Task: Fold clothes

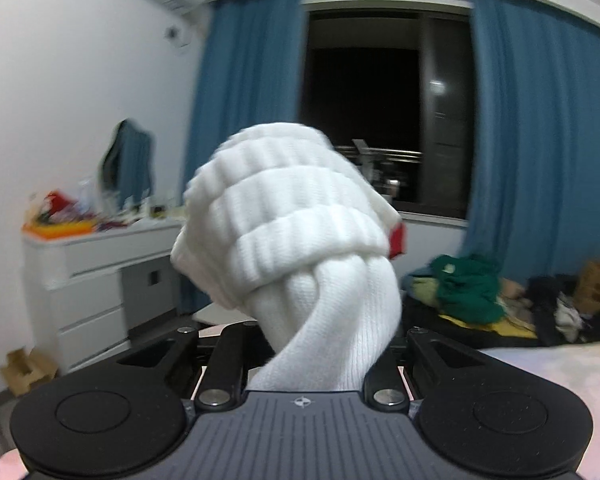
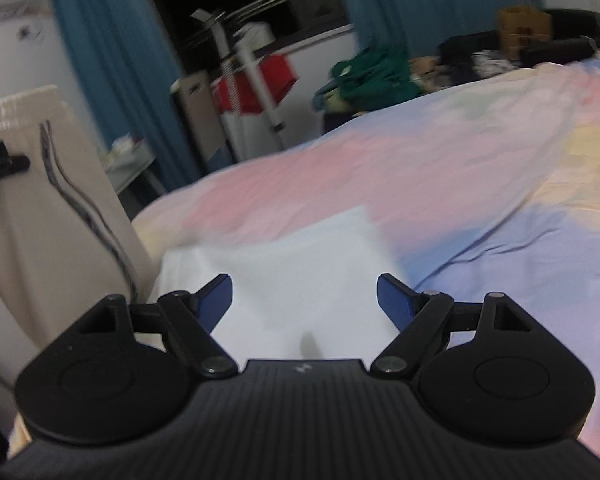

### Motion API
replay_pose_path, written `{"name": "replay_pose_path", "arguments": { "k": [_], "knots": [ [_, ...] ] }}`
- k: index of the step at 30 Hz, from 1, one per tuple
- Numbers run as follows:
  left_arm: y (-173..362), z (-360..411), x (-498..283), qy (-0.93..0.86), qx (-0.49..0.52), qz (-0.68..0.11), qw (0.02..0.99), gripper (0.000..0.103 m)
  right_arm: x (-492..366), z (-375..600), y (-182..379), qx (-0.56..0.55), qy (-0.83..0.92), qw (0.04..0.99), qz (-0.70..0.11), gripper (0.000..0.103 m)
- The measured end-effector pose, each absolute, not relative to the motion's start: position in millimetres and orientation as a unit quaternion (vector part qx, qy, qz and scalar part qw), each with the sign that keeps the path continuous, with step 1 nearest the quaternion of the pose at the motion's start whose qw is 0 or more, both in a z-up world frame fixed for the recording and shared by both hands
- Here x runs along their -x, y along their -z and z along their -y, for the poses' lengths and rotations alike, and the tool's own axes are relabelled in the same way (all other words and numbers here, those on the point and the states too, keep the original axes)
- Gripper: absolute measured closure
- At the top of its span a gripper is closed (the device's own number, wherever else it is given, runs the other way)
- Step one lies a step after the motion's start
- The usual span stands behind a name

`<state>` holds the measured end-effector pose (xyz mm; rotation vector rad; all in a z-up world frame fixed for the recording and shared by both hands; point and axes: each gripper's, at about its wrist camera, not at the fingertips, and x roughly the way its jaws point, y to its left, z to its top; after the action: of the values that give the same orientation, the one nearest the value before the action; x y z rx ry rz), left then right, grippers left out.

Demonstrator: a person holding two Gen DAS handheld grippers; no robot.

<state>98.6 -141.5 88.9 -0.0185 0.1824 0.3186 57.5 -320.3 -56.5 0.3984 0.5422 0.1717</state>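
My left gripper (image 1: pixel 320 344) is shut on a white ribbed waistband (image 1: pixel 284 216) of a garment, bunched and twisted, held up in the air; its fingertips are hidden by the cloth. In the right wrist view the same garment shows as beige shorts (image 2: pixel 48 216) with a dark drawstring, hanging at the left from the left gripper's black finger (image 2: pixel 4 164). My right gripper (image 2: pixel 305 300) is open and empty, its blue pads (image 2: pixel 216 296) wide apart, just above a white folded cloth (image 2: pixel 300 268) lying on the bed.
The bed (image 2: pixel 480 184) has a pastel pink, blue and yellow sheet. A pile of clothes with a green garment (image 2: pixel 376 72) lies beyond it. A white dresser (image 1: pixel 96 280) with clutter stands at the left. Blue curtains (image 1: pixel 540 120) frame a dark window.
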Motion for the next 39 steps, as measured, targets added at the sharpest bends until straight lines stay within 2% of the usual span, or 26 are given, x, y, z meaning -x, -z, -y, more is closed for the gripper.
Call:
{"name": "replay_pose_path", "arguments": {
  "k": [5, 8, 13, 15, 18, 21, 22, 23, 24, 28, 39],
  "knots": [
    [-45.3, 244.1, -124.4, -0.107, -0.058, -0.108, 0.987, 0.084, -58.6, 381.0, 57.4, -0.281, -0.022, 0.929, -0.239, 0.022],
    [-0.7, 304.1, -141.2, -0.057, -0.148, -0.123, 0.98, 0.083, -56.8, 410.9, 64.1, -0.329, 0.006, 0.916, -0.228, 0.021],
    [56.0, 365.8, -151.8, -0.012, -0.212, -0.175, 0.961, 0.081, -58.7, 433.3, 73.1, -0.378, 0.012, 0.9, -0.218, 0.02],
    [65.0, 383.4, -159.1, -0.01, -0.224, -0.177, 0.958, 0.079, -62.3, 436.2, 75.6, -0.382, 0.012, 0.898, -0.219, 0.02],
    [67.3, 389.0, -164.8, 0.007, -0.232, -0.186, 0.955, 0.066, -65.8, 435.4, 79.5, -0.388, 0.007, 0.894, -0.223, 0.02],
    [72.6, 362.4, -163.0, 0.027, -0.254, -0.2, 0.946, 0.049, -69.2, 434.7, 83.5, -0.394, 0.003, 0.891, -0.226, 0.02],
    [77.8, 346.5, -154.3, 0.033, -0.264, -0.204, 0.942, 0.032, -69.2, 433.8, 84.1, -0.396, 0.0, 0.89, -0.226, 0.02],
    [83.0, 322.8, -136.5, 0.054, -0.256, -0.213, 0.941, 0.009, -67.0, 431.8, 83.0, -0.399, -0.006, 0.89, -0.221, 0.02],
    [88.3, 297.6, -116.9, 0.077, -0.246, -0.224, 0.94, 0.004, -66.2, 430.6, 82.0, -0.403, -0.014, 0.889, -0.216, 0.02],
    [91.6, 255.0, -97.5, 0.124, -0.234, -0.263, 0.928, 0.004, -63.9, 423.6, 76.4, -0.407, -0.043, 0.89, -0.199, 0.02],
    [78.9, 132.0, -22.5, 0.099, -0.232, -0.26, 0.932, 0.004, -66.5, 390.5, 75.9, -0.399, -0.092, 0.887, -0.213, 0.02]
  ]
}}
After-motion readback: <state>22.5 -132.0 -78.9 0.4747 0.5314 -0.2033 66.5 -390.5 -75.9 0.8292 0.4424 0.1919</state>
